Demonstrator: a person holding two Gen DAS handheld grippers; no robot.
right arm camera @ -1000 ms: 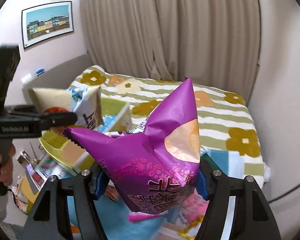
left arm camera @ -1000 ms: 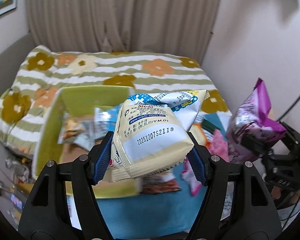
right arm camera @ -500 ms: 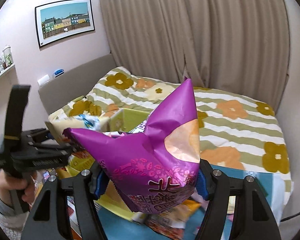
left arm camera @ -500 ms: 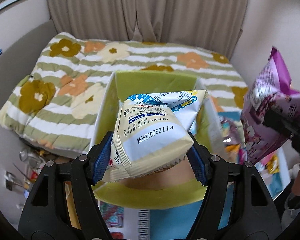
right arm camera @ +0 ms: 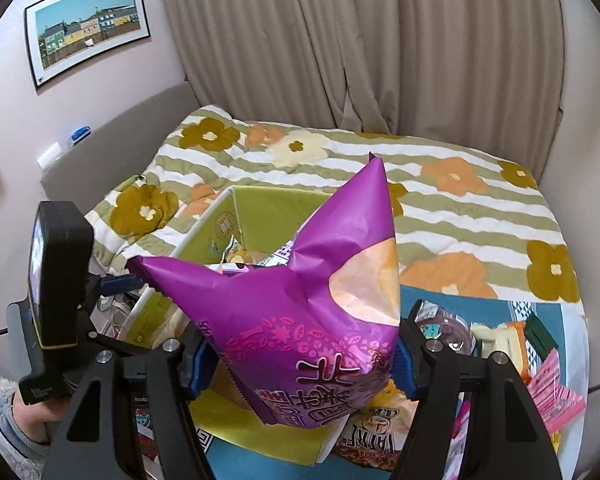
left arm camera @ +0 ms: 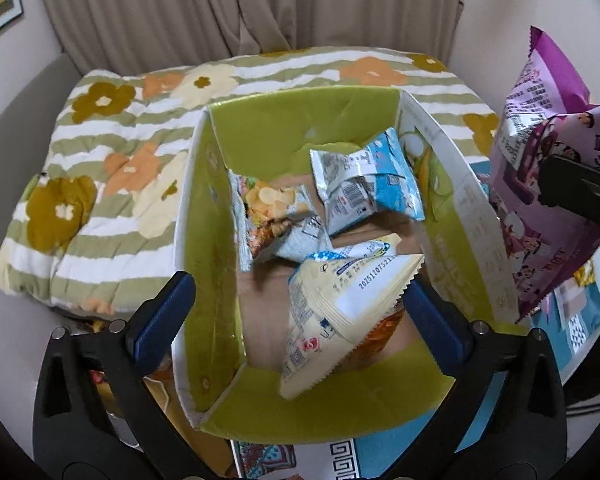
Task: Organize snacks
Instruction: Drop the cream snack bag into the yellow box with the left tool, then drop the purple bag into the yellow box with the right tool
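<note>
A green-lined cardboard box [left arm camera: 204,240] stands below my left gripper [left arm camera: 298,296], whose jaws are opening wide. Between them a cream snack bag [left arm camera: 340,312] hangs loose, with no pad pressing on it, tipped down into the box. Inside lie a blue-and-white packet [left arm camera: 372,184] and a chips packet [left arm camera: 268,204]. My right gripper [right arm camera: 302,364] is shut on a purple snack bag [right arm camera: 300,312], held over the box's [right arm camera: 224,220] near right side. The same purple bag [left arm camera: 540,208] shows at the right of the left wrist view.
A floral striped bedspread [right arm camera: 460,216] lies behind the box, with curtains beyond it. Several loose snack packs [right arm camera: 500,340] rest on a blue cloth [right arm camera: 520,308] to the right. A hand in a grey sleeve [right arm camera: 16,420] holds the left gripper's handle at the lower left.
The left gripper came down over the box and spread its jaws, letting go of the cream bag, which now drops inside. The right gripper carried the purple bag closer to the box.
</note>
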